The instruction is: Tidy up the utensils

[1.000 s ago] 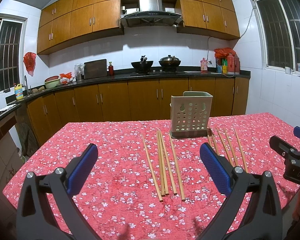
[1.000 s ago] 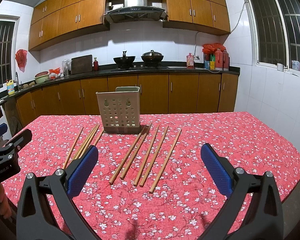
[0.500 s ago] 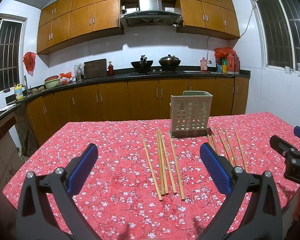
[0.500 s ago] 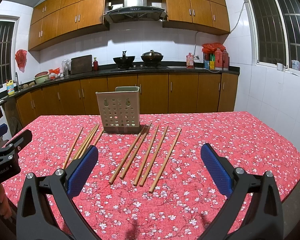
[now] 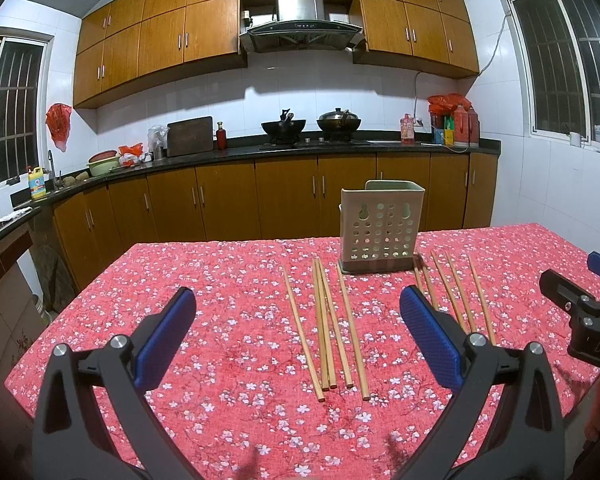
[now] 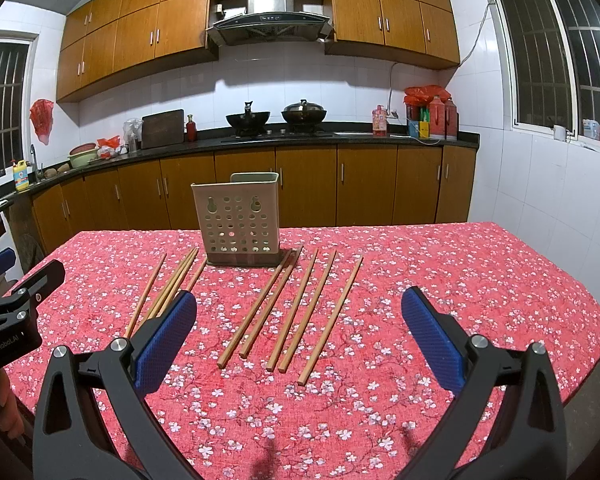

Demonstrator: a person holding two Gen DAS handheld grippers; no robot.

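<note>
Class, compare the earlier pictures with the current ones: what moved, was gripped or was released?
Nothing visibly changed: both claws, left and right, stay open above the table, and the chopsticks and holder lie untouched.

Both wrist cameras sit low over the near edge of the table (image 5: 228, 264), facing 12 o'clock toward the kitchen counter (image 6: 340, 138). Both views share the chopsticks (image 6: 260, 312) and holder (image 5: 380, 226); the left view looks from further left, placing the holder at 1 o'clock, the right view at 11 o'clock.

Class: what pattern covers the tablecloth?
Small white blossoms on red tablecloth; right wrist view shows it best.
</note>
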